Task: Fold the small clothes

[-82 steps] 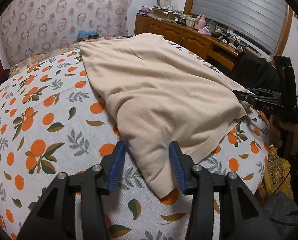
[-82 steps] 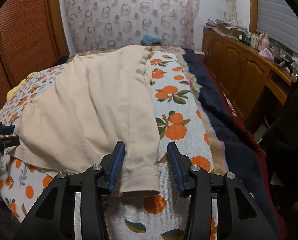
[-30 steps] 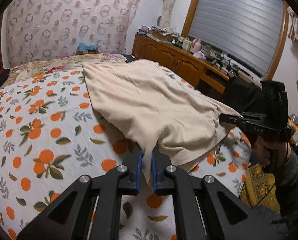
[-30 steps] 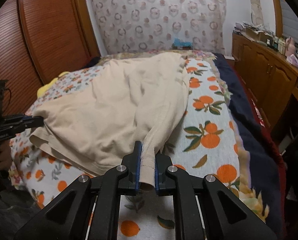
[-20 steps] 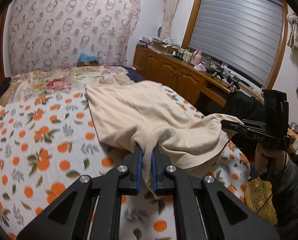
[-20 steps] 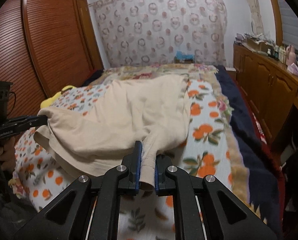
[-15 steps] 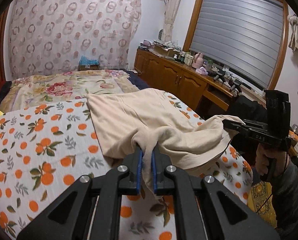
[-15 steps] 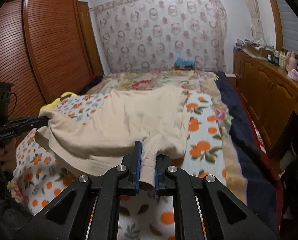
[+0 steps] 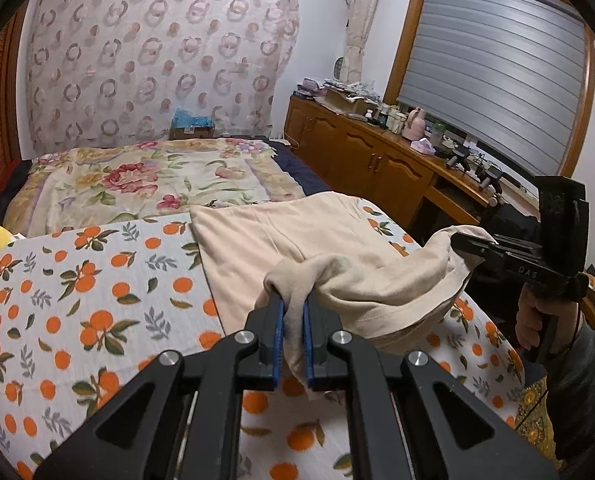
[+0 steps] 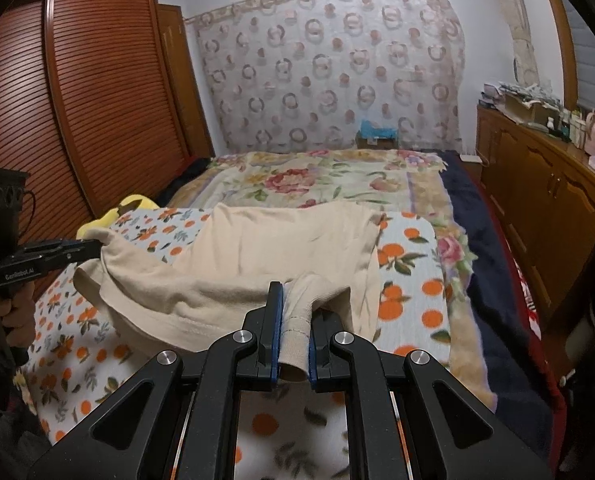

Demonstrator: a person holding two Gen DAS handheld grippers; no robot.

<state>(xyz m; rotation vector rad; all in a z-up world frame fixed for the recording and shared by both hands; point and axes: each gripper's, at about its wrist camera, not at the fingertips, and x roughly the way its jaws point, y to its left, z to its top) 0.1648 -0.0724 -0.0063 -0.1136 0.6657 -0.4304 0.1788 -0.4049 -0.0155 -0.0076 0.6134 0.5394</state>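
**Shirt lifted by two corners, far end on the bed**

At 6 o'clock in each wrist view the tongs are clamped on cloth: the left gripper (image 9: pixel 293 320) pinches a bunched near edge of the beige shirt (image 9: pixel 281 240), and the right gripper (image 10: pixel 293 320) pinches a ribbed cuff or hem end (image 10: pixel 295 344). Each bite looks thin, so the likely failure is a corner slipping free if the hands pull apart too hard. The slack hem sagging between the grippers could also tuck under and crease the fold.

Past the grippers the shirt slopes down onto the orange-print bedspread (image 9: pixel 77 280). Its long axis runs from 6 toward 12 o'clock, the far edge (image 10: pixel 297 210) lying flat just short of the floral blanket (image 10: pixel 317 180).
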